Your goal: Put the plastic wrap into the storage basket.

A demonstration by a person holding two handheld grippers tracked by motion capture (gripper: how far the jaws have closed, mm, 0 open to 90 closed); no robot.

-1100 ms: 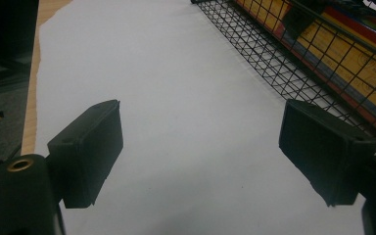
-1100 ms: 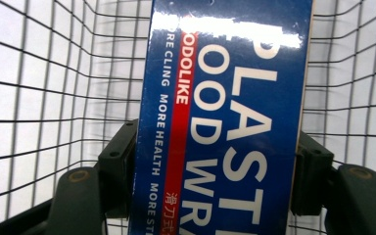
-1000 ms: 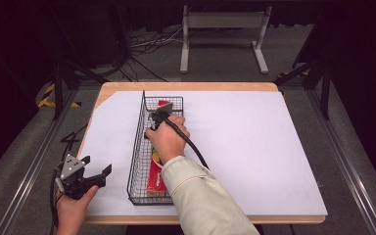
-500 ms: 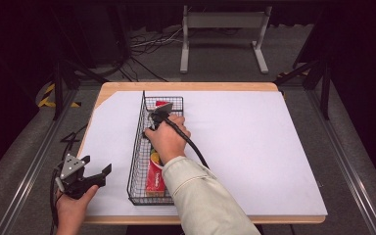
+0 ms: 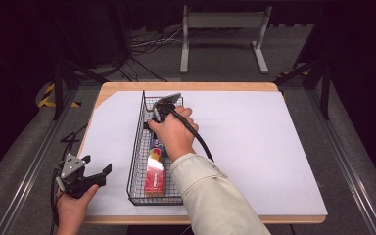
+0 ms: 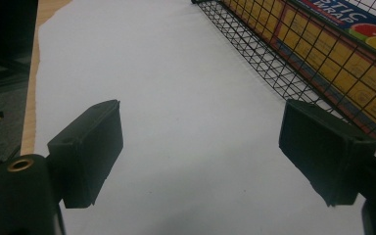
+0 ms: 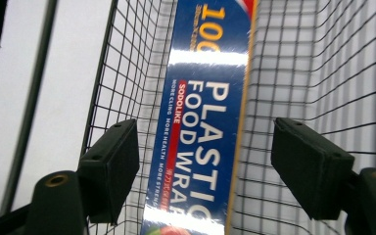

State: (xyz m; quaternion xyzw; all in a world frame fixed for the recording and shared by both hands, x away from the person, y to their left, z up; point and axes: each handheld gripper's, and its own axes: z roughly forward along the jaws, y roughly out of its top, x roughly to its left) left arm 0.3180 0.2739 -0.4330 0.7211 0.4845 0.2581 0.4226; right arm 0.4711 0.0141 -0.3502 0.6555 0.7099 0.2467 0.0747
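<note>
Now a long blue box of plastic food wrap (image 7: 203,122) lies lengthwise in the black wire basket (image 5: 138,147) on the white-covered wooden table (image 5: 254,142).

White lettering runs down its glossy blue top, with a red stripe beside it; the near end is red and yellow. Inside the basket, the right gripper (image 7: 205,166) hangs over the box, jaws spread wide to either side, gripping nothing. Left of the basket, the left gripper (image 6: 200,147) sits low over the white sheet, jaws parted and empty. Against half a second earlier, the right hand (image 5: 172,136) sits slightly nearer the basket's far end.
</note>
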